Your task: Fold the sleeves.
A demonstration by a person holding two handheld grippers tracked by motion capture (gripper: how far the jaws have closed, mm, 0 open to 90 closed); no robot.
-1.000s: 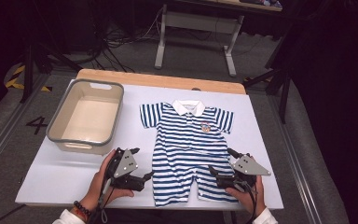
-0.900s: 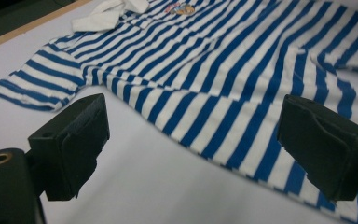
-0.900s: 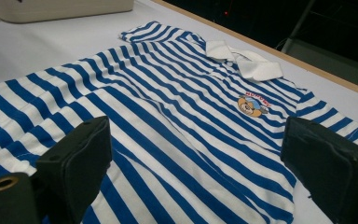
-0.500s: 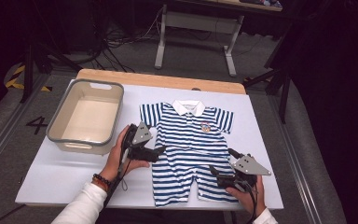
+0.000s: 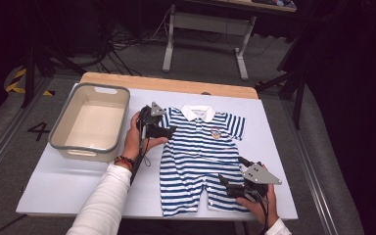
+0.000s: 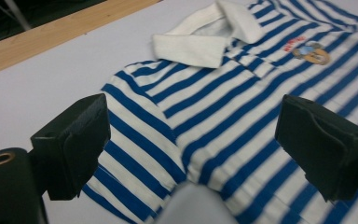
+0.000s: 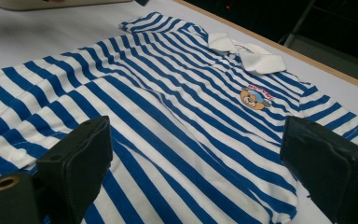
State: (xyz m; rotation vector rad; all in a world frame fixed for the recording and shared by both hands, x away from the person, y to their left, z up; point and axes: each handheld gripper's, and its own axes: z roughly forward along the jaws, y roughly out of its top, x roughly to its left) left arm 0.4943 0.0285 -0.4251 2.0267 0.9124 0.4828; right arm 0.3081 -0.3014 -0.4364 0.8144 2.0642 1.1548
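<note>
My left claw (image 5: 169, 130) has climbed from the romper's (image 5: 200, 156) hem to its sleeve at ten o'clock, jaws wide; my right claw (image 5: 229, 184) waits wide at five o'clock, likely ready to fold.

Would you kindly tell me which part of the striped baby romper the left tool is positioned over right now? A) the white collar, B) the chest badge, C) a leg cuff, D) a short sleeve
D: the left tool sits open at the short sleeve of the striped romper, beside the white collar.
</note>
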